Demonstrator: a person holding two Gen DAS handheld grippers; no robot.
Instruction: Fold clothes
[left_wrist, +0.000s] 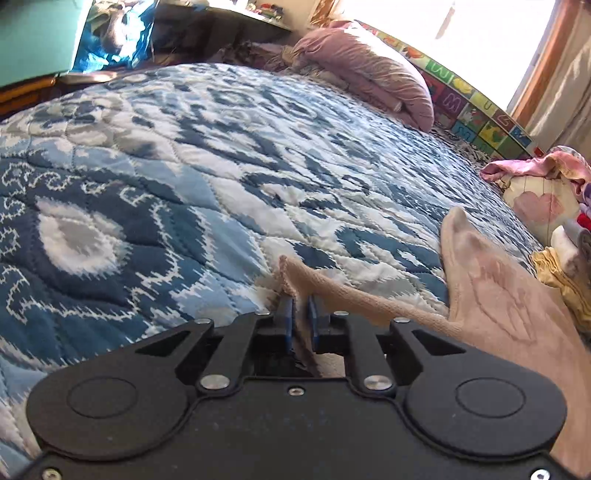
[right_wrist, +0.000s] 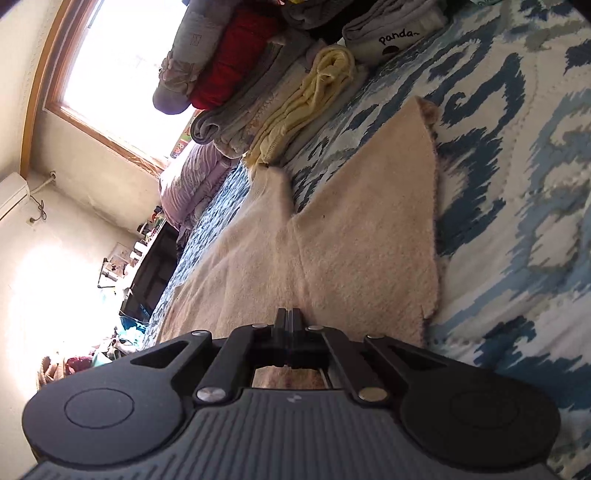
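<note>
A beige fleecy garment (left_wrist: 491, 280) lies on the blue and white quilted bedspread (left_wrist: 184, 177). My left gripper (left_wrist: 300, 306) is shut on a corner of it, and a tip of cloth sticks up past the blue pads. In the right wrist view the same beige garment (right_wrist: 354, 240) spreads ahead over the bedspread (right_wrist: 517, 206), with a fold line down its middle. My right gripper (right_wrist: 289, 317) has its jaws pressed together over the cloth's near edge; whether cloth is pinched between them is hidden.
A pile of folded clothes (right_wrist: 280, 96) with a yellow piece (right_wrist: 325, 77) and a red piece (right_wrist: 232, 62) sits beside the garment. A mauve pillow (left_wrist: 373, 70) and a bright window (left_wrist: 461, 40) lie at the far side. Colourful alphabet panels (left_wrist: 476, 107) line the bed's edge.
</note>
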